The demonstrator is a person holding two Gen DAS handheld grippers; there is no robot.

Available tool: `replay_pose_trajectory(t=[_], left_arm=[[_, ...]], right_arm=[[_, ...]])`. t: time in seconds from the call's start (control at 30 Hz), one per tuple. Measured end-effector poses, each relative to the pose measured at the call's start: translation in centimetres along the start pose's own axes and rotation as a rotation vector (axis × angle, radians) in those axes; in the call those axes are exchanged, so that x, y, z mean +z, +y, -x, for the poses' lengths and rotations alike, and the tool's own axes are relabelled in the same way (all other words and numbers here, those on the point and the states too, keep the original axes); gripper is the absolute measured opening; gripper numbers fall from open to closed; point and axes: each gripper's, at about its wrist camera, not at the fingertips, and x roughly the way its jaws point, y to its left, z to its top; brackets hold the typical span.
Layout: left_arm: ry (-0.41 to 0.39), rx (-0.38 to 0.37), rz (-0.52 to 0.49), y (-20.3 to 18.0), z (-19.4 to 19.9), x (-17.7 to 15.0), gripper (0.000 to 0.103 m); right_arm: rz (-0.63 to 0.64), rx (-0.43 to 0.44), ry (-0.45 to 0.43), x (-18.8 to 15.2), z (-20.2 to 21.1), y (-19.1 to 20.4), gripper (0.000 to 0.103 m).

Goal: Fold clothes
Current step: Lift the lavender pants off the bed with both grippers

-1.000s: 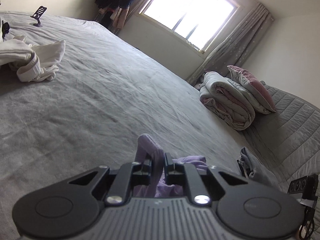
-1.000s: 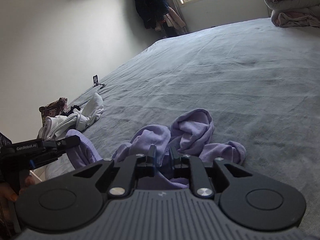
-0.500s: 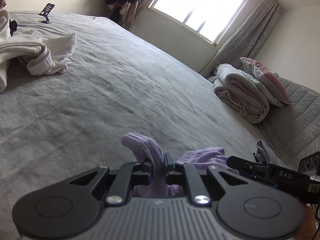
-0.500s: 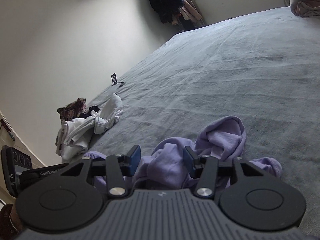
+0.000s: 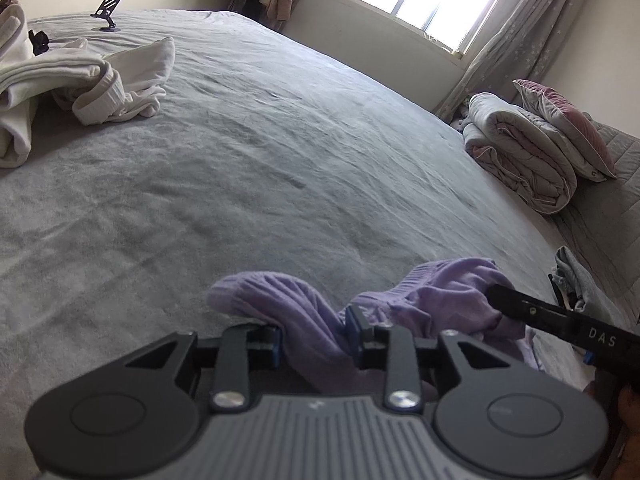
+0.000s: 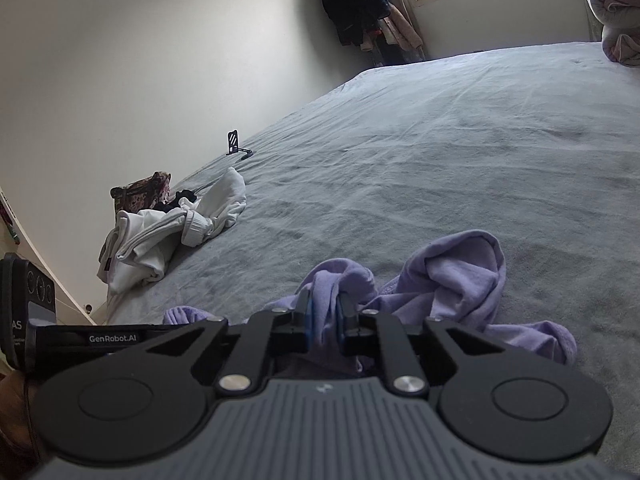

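A crumpled purple garment [image 5: 448,296] lies on the grey bed [image 5: 280,140] just ahead of both grippers. In the left wrist view my left gripper [image 5: 314,334] has its jaws opening, and a purple fold hangs loosely between the spread pads. In the right wrist view the purple garment [image 6: 460,276] is bunched in humps, and my right gripper [image 6: 323,320] is closing, its pads pinching a raised fold. The right gripper's finger [image 5: 560,320] reaches into the cloth from the right edge. The left gripper's side [image 6: 112,338] shows at the lower left.
A heap of white clothing [image 5: 100,80] [image 6: 168,236] lies at the bed's left side, with a black phone stand [image 5: 107,10] behind it. A folded duvet [image 5: 524,160] and pink pillow [image 5: 568,120] sit far right. A grey garment [image 5: 576,280] lies near the right edge.
The left jaws, shut on a purple fold before, have spread apart. The right jaws opened wide over the cloth, then closed on a fold. Both views shifted slightly.
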Motion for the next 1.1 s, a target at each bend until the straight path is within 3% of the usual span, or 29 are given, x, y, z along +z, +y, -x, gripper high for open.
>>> replay_pose_trajectory(t=[0.1, 0.17, 0.23, 0.37, 0.43, 0.47, 0.53, 0.57, 0.6, 0.7, 0.8, 0.97, 1.1], left_arm=[[0.01, 0.018, 0.003, 0.1, 0.0, -0.2, 0.041], [0.012, 0.031, -0.01, 0.0, 0.2, -0.4, 0.043], [0.015, 0.038, -0.033, -0.3, 0.2, -0.6, 0.048], [0.013, 0.014, -0.041, -0.9, -0.2, -0.8, 0.069], [0.006, -0.009, -0.026, -1.2, -0.5, -0.7, 0.07], [0.004, -0.025, -0.018, -1.2, -0.7, -0.7, 0.068], [0.011, -0.07, 0.004, -1.4, -1.2, -0.5, 0.048], [0.019, -0.088, 0.014, -1.5, -1.6, -0.5, 0.029], [0.027, -0.105, 0.025, -1.6, -1.9, -0.5, 0.022], [0.042, -0.153, 0.046, -2.0, -2.6, -0.4, 0.017], [-0.004, -0.165, 0.0, -2.9, -2.1, -0.2, 0.016], [-0.136, -0.175, -0.053, -4.0, 0.1, 0.7, 0.015], [-0.267, -0.226, -0.092, -4.6, 2.6, 1.5, 0.015]], right_arm=[[0.018, -0.004, 0.016, -0.1, -0.5, 0.4, 0.012], [0.02, 0.004, 0.058, -0.2, -1.1, 0.2, 0.02], [0.03, 0.015, 0.08, -0.4, -1.4, 0.3, 0.02], [0.016, 0.015, 0.062, -0.4, -1.7, 0.3, 0.019], [-0.004, 0.015, 0.041, -0.5, -1.8, 0.1, 0.014], [-0.014, 0.015, 0.03, -0.6, -1.9, 0.0, 0.012], [-0.035, 0.022, 0.001, -0.8, -1.6, 0.0, 0.011], [-0.047, 0.026, -0.019, -0.8, -1.3, 0.0, 0.011], [-0.06, 0.034, -0.042, -0.7, -0.9, 0.2, 0.011], [-0.094, 0.081, -0.111, -0.2, 0.7, 0.8, 0.011], [-0.08, 0.095, -0.184, 0.5, 2.7, 2.0, 0.011], [-0.097, 0.143, -0.322, 1.5, 6.4, 3.6, 0.009], [-0.058, 0.158, -0.402, 2.5, 9.5, 5.2, 0.008]])
